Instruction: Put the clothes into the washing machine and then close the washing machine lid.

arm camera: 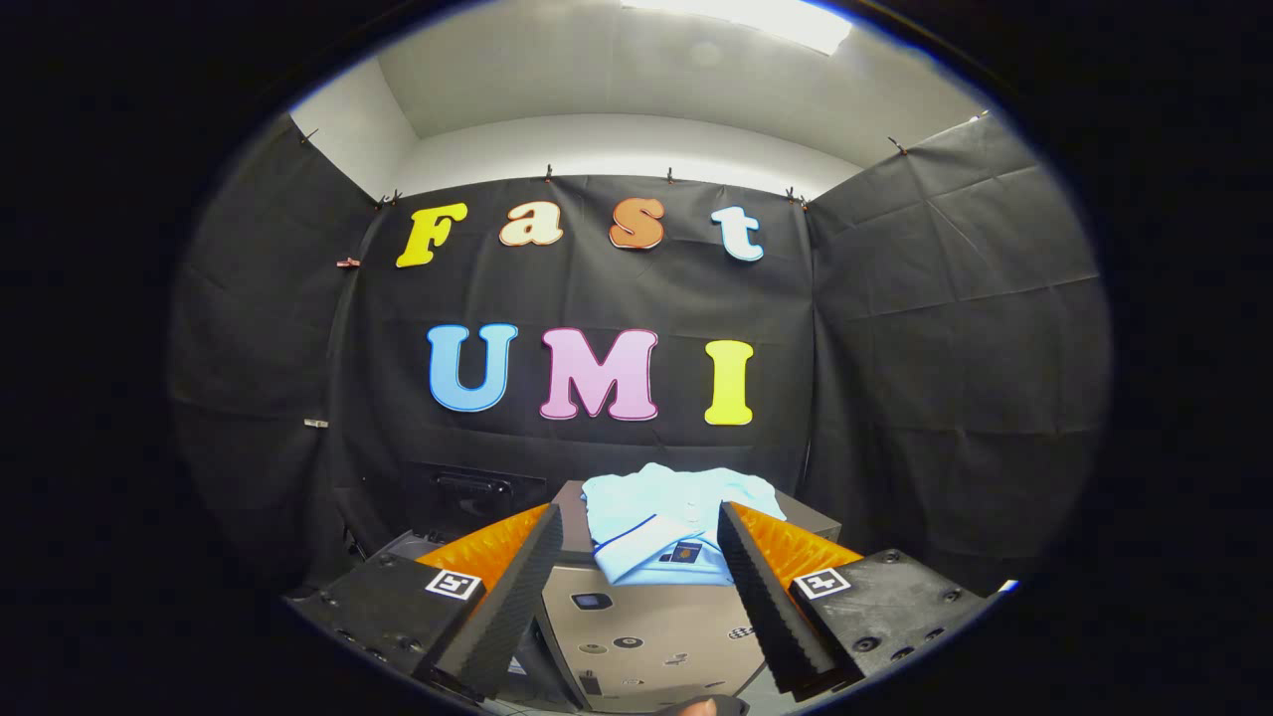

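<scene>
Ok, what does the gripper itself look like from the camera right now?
The gripper has two wedge-shaped fingers with ribbed inner faces. Each sits on a dark, screw-studded block carrying a square black-and-white marker tag.

We hold the gripper [636,587] with its fingers spread wide, touching nothing. Just beyond them a folded light-blue shirt [668,527] lies on top of the washer [646,636], its front edge hanging over toward us. The washer's panel shows between the fingers.
</scene>
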Motion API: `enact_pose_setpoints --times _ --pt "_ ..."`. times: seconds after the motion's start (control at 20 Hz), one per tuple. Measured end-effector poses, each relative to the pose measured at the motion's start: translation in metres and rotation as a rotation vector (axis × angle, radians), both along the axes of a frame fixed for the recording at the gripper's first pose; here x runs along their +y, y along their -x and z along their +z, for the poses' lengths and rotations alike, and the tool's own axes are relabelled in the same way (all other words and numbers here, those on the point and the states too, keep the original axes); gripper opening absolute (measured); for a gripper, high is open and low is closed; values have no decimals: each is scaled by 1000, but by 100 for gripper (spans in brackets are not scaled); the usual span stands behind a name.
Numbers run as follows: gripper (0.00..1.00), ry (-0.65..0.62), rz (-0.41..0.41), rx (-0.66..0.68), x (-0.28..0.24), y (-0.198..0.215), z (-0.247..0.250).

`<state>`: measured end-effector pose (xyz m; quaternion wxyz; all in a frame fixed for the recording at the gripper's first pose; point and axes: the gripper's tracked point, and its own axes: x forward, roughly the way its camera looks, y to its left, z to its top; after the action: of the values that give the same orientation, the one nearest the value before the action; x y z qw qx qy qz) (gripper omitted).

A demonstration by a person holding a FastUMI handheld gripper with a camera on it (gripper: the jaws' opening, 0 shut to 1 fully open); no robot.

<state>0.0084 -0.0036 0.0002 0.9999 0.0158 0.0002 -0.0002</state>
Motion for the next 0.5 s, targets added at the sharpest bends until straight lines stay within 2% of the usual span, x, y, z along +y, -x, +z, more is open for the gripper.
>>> enact_pose_setpoints --times 0.5 --pt "98 -24 20 13 2 -6 -6"
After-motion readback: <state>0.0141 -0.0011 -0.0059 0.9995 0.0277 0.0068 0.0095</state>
